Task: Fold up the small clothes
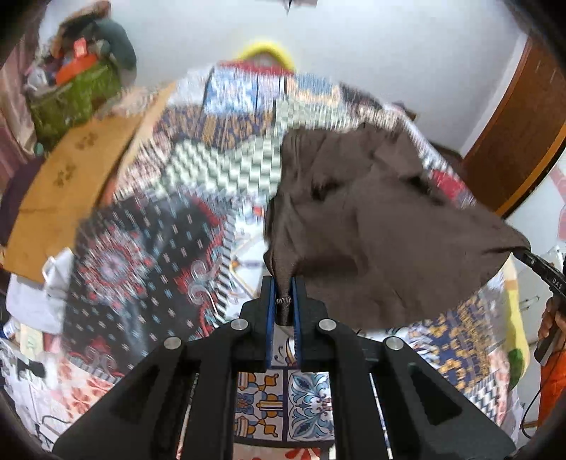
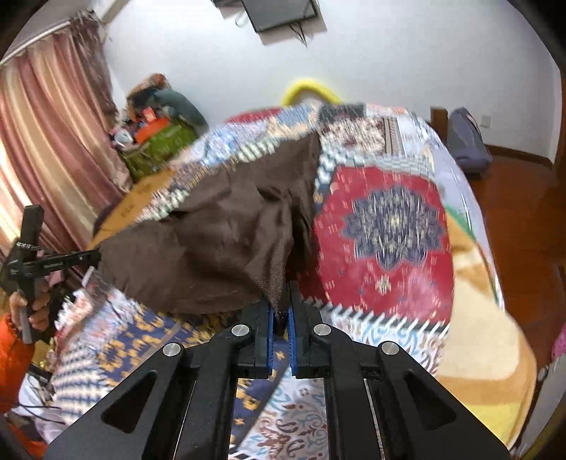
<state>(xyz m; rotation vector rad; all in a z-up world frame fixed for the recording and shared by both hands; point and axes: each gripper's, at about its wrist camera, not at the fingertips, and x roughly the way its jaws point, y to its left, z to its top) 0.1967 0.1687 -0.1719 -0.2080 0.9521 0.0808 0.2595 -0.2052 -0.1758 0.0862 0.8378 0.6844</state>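
Left tongs (image 1: 283, 300): closed on a bunched corner of the brown garment (image 1: 382, 226), blue pads clamping the cloth, a short stitched hem edge visible between them. Right tongs (image 2: 282, 315): closed on a second corner of the same brown garment (image 2: 212, 244), dark cloth pinched between the blue pads. Garment: stretched between the two tongs, hanging slack with folds and creases, far edge trailing toward the patterned bedspread (image 1: 148, 254); contact of that far edge with the bedspread not determinable owing to blur. In the left wrist view: right tongs (image 1: 520, 252) at the right margin, gripping the garment's far corner, with a hand (image 1: 553, 320) on the handle and an orange sleeve (image 1: 552, 382) below. In the right wrist view: left tongs (image 2: 95, 253) at the left margin, gripping the opposite corner, with a hand (image 2: 33, 308) around the handle and an orange sleeve (image 2: 14, 357) below. Bedspread (image 2: 392, 226): patchwork of red, blue, white and yellow panels, covering the bed under the garment. Beyond the bed: yellow curved item (image 2: 311, 88) against the white wall, green bag (image 2: 159, 145) piled with assorted items, pink curtain (image 2: 49, 148) at left, dark screen (image 2: 279, 12) mounted high on the wall. Wooden floor (image 2: 516, 198) at right, with a grey-blue bag (image 2: 467, 141) standing on it beside the wall
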